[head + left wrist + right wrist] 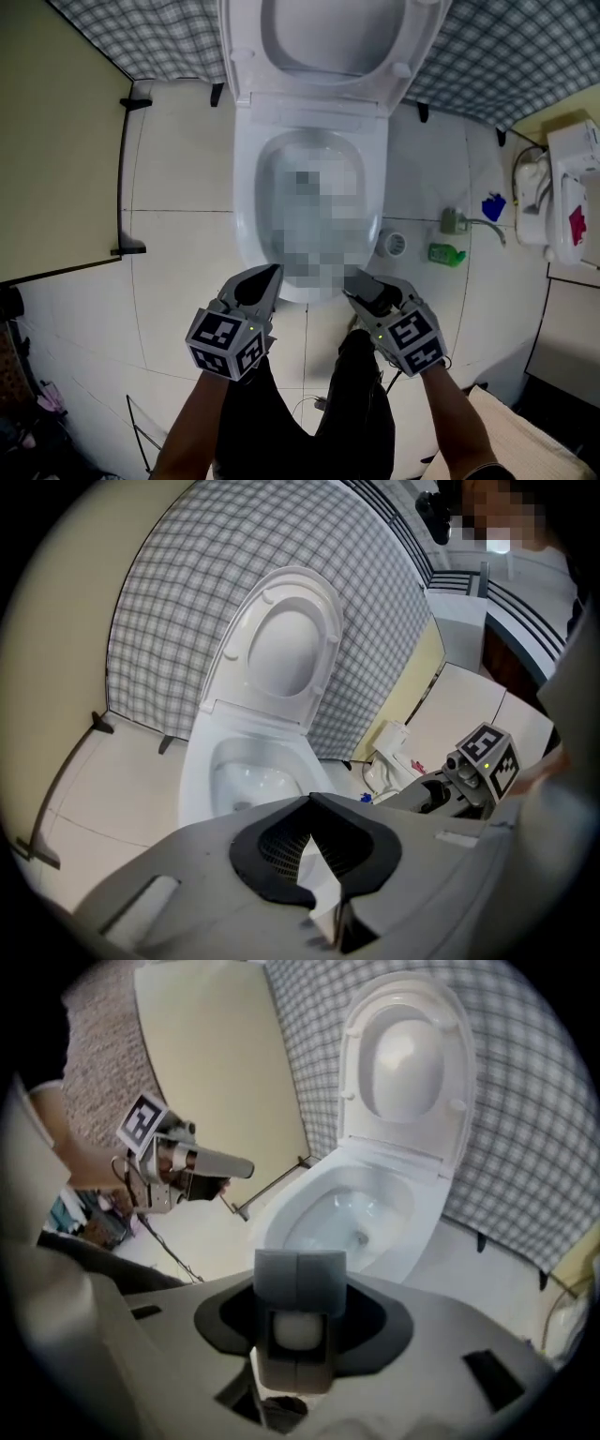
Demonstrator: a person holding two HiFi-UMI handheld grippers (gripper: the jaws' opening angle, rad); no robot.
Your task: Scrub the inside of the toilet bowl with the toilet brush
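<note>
The white toilet [246, 187] stands with its lid [337, 37] raised; the bowl's inside is partly mosaicked. My right gripper [361, 286] hovers at the bowl's front right rim. In the right gripper view its jaws [300, 1321] are shut on a grey block-shaped handle [300, 1279] with a white rounded part, and the bowl [349, 1211] lies beyond. No bristles show in any view. My left gripper [270, 274] hangs at the front left rim, shut and empty [309, 803], and the bowl [246, 782] is ahead of it.
A beige partition [56, 141] stands at the left, and a checked covering [506, 56] hangs behind the toilet. On the floor to the right lie a white round item [395, 244], a green bottle [447, 253] and a blue object [494, 206]. A white unit [572, 197] stands beyond them. The person's dark legs [309, 412] are below.
</note>
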